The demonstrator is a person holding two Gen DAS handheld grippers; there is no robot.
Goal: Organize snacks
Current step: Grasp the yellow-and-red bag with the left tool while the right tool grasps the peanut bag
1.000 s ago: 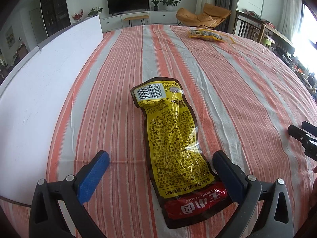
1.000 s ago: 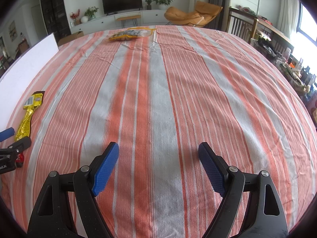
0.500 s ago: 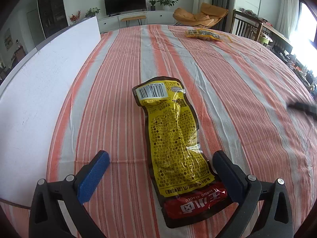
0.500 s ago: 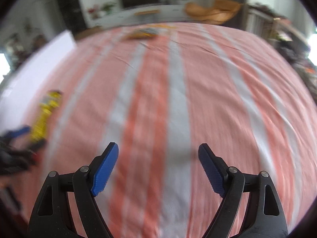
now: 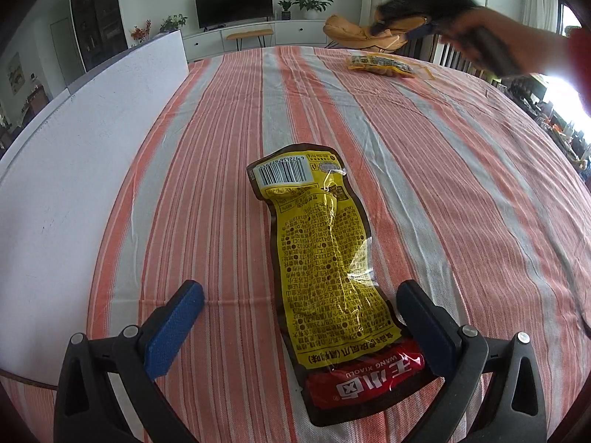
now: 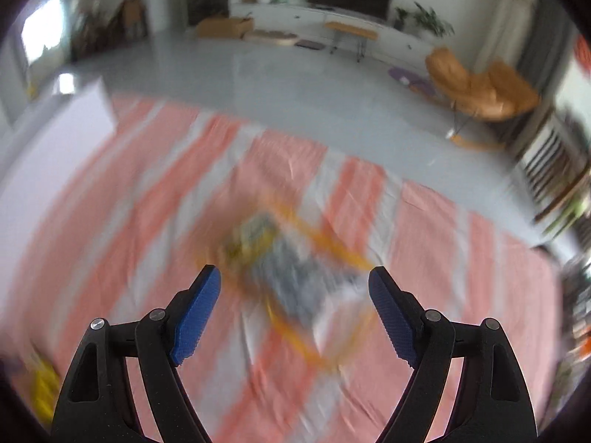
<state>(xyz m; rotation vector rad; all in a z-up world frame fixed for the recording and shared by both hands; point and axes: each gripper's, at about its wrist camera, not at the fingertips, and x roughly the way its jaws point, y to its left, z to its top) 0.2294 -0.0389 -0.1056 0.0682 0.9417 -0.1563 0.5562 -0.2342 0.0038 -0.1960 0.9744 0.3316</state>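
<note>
Claws released: left claw [image 5: 301, 319] straddling near yellow packet [image 5: 325, 262] for pickup, right claw [image 6: 294, 308] above far, blurred, probably snack bag [image 6: 291, 277].

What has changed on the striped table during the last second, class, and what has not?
The right tool has swung across to the far orange-edged snack bag, open above it. The left tool stays open around the yellow snack packet, which has not moved.
</note>
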